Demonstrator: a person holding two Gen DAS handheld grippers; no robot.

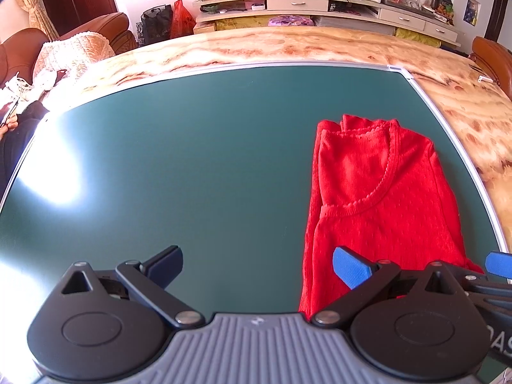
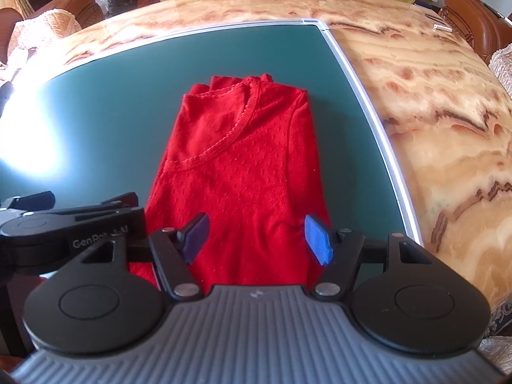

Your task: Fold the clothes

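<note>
A red knit top (image 2: 243,166) lies folded lengthwise on the green mat (image 2: 105,102), its scalloped neckline toward the far side. In the left wrist view the same red top (image 1: 380,192) sits at the right of the green mat (image 1: 192,160). My left gripper (image 1: 259,267) is open above bare mat, just left of the garment's near edge, with nothing between its blue pads. My right gripper (image 2: 256,240) is open above the top's lower part, its pads clear of the cloth. The left gripper's black body (image 2: 64,227) shows at the left of the right wrist view.
The mat has a silver frame (image 2: 361,96) and lies on a marbled table (image 2: 432,112). Brown leather chairs (image 2: 473,19) stand at the far corners. A cluttered shelf unit (image 1: 320,3) runs along the back wall. A person's dark-clothed lap (image 1: 16,140) shows at the left edge.
</note>
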